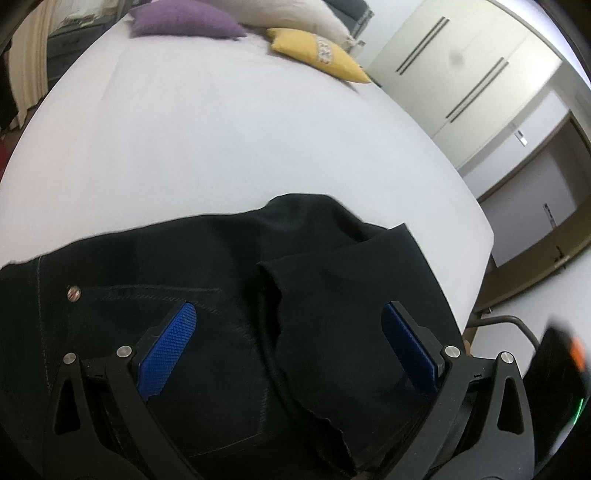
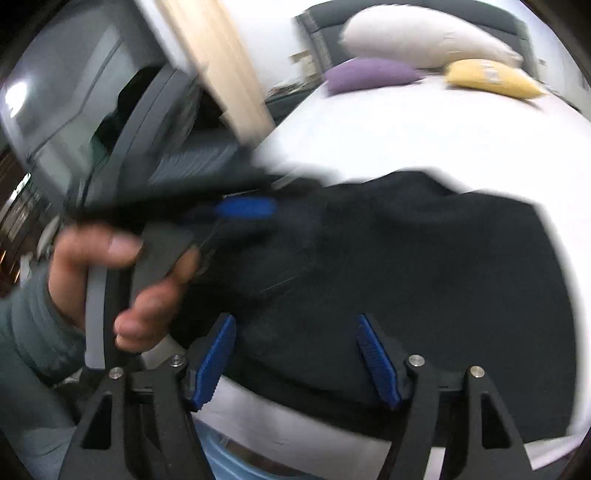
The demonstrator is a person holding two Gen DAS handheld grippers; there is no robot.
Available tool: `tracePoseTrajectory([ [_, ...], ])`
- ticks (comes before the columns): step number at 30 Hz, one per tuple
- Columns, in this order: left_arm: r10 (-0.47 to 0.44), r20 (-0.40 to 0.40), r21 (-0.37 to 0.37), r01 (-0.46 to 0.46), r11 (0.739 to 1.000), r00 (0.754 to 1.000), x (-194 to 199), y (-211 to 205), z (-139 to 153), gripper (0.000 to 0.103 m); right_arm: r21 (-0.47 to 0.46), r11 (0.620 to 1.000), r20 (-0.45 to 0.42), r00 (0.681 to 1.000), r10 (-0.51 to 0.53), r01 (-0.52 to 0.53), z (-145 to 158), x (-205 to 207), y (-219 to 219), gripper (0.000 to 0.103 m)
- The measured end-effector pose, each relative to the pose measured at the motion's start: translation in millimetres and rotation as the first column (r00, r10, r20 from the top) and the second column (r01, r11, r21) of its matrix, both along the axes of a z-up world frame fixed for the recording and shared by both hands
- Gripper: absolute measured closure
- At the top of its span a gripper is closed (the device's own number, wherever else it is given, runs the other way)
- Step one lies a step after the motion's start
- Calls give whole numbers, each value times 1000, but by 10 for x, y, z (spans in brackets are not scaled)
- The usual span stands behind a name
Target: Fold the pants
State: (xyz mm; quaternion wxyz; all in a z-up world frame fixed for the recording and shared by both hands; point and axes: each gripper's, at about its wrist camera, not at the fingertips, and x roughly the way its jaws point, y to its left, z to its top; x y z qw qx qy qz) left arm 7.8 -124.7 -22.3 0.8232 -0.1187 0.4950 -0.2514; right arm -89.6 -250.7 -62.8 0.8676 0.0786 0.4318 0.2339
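Note:
Black pants (image 1: 229, 295) lie bunched on the near end of a white bed (image 1: 221, 147), with a leg hem folded over the seat and pocket area. My left gripper (image 1: 288, 321) is open just above the pants, its blue pads on either side of the folded leg edge. My right gripper (image 2: 295, 343) is open over the near edge of the pants (image 2: 424, 280). In the right wrist view the left gripper (image 2: 243, 208) shows blurred at the left over the pants, held by a hand (image 2: 122, 280).
A purple pillow (image 1: 184, 20), a yellow pillow (image 1: 317, 53) and a white pillow (image 2: 424, 37) lie at the head of the bed. White wardrobe doors (image 1: 461, 74) stand to the right of the bed. A window and a beige curtain (image 2: 221, 62) are to the left.

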Motion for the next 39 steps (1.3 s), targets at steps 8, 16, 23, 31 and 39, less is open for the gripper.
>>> tracePoseTrajectory([
  [8,-96,11,157,93,983,995,-115,-497,-223,2,377,916,-212,976,-57,135,-284,1098,-1174,46],
  [16,-96,-6,374,91,923,995,-128,-579,-538,1,451,867,-394,919,-21,213,-766,1504,-1618,93],
  [23,-98,1,367,91,926,995,-156,-515,-536,0,462,884,-379,916,130,66,-686,526,-1660,71],
  [31,-95,13,362,83,928,995,-217,-483,-529,0,395,918,-372,920,121,38,-313,-23,-1808,59],
  [39,-94,13,358,83,930,995,-267,-503,-508,0,359,932,-388,916,104,46,-573,277,-1395,40],
])
